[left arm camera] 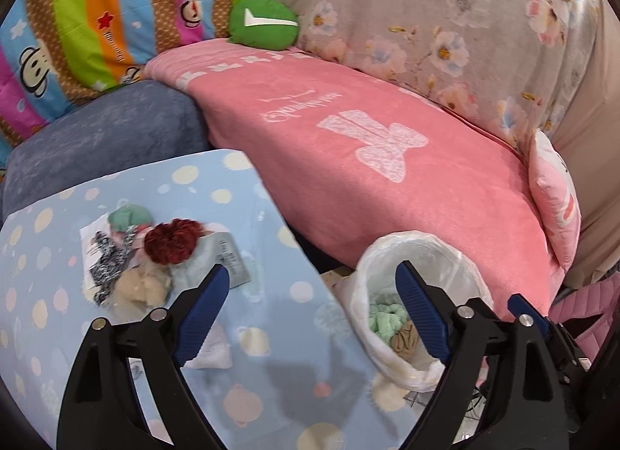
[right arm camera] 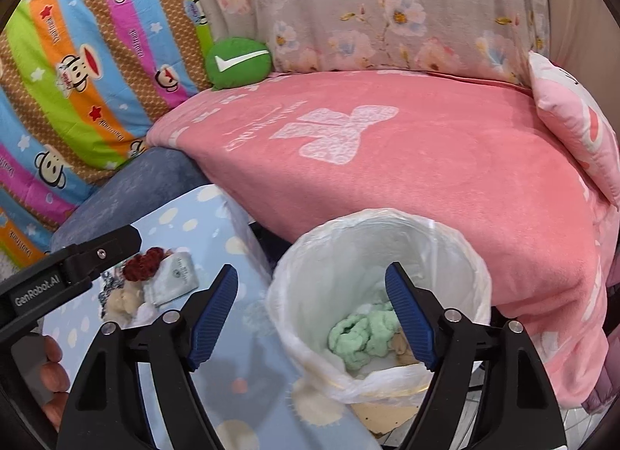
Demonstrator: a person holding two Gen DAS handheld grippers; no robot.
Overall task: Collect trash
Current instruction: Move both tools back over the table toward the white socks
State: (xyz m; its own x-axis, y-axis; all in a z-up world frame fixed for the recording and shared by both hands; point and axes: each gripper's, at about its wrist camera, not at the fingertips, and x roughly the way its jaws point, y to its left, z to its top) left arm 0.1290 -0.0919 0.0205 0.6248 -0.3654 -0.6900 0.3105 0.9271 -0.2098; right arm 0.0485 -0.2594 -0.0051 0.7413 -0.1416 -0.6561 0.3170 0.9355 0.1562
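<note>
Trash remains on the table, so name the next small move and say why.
Probably swing the left gripper toward the pile on the table and take the red scrunchie sitting on top. Both grippers' jaws stand open and empty, the bin already holds green fluff, and the left one is nearer the pile than the right gripper, which hangs over the bin.

Thin translucent plastic bin liner [right arm camera: 457,256], crinkled, faintly glossy. Inside, mint-green fuzzy chenille cloth [right arm camera: 364,337]. Pink blanket [right arm camera: 445,186] soft, matt, short-piled fleece. Light-blue dotted table cover [left arm camera: 271,334] smooth, slight sheen. Dark-red scrunchie [left arm camera: 170,241] woolly, rough. Gripper pads [right arm camera: 215,310] blue ribbed rubber on matt black plastic arms, shiny metal rivets.
</note>
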